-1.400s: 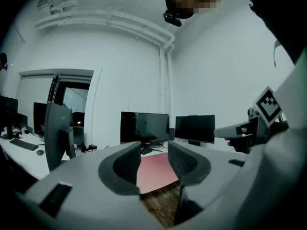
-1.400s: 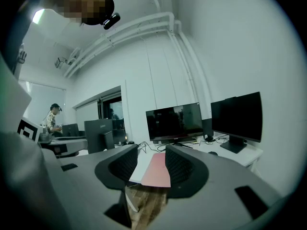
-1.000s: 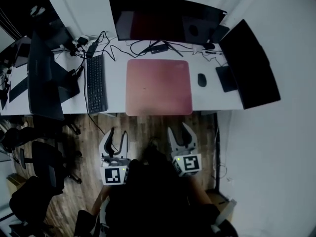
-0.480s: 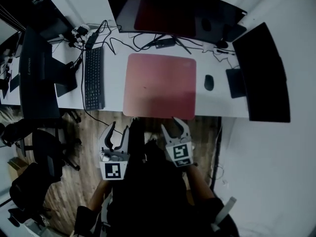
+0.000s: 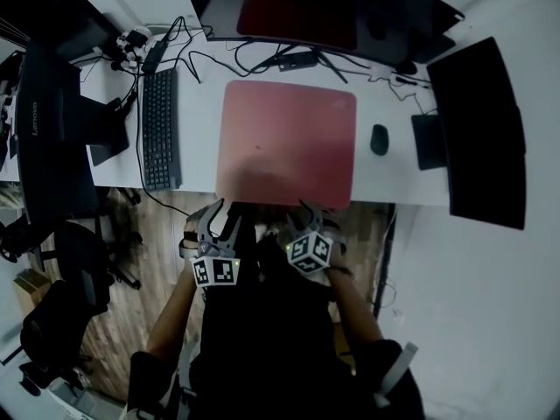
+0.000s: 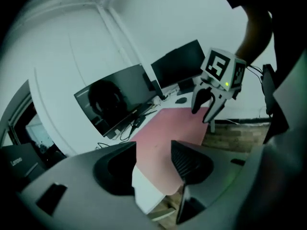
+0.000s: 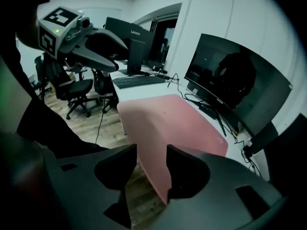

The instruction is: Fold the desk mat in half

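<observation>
White desktop (image 5: 199,151) bears a flat, round-cornered pink desk mat (image 5: 287,143); left tongs (image 5: 223,218) and right tongs (image 5: 300,219), just opened wider, grip nothing.

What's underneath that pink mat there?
The desk mat lies flat on the white desk, which shows at its left, right and far sides. Whatever is directly beneath it is covered.

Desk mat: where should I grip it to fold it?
Likely its near edge, at both corners, coming from the front. The desk mat lies flat, and that edge sits at the desk's front rim, where a jaw can slip under.
</observation>
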Action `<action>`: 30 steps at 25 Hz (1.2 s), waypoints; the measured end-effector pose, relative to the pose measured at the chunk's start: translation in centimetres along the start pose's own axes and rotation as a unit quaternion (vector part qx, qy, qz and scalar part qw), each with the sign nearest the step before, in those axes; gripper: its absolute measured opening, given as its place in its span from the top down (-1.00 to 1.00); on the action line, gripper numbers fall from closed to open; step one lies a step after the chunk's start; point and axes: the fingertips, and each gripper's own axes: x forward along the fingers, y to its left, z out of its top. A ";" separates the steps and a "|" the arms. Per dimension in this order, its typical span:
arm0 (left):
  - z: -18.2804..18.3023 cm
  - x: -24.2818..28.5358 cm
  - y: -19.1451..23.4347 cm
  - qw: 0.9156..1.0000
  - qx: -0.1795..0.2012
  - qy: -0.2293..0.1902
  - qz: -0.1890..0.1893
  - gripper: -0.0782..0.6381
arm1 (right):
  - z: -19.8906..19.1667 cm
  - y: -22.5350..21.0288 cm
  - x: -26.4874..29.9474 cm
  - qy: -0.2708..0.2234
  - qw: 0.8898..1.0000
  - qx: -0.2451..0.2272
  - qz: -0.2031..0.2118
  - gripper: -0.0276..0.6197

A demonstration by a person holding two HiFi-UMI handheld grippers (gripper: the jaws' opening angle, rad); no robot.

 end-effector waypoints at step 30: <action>-14.8 10.9 -6.4 0.963 0.207 0.158 -0.065 0.21 | -6.9 0.7 8.7 0.120 0.983 -0.127 -0.062 0.24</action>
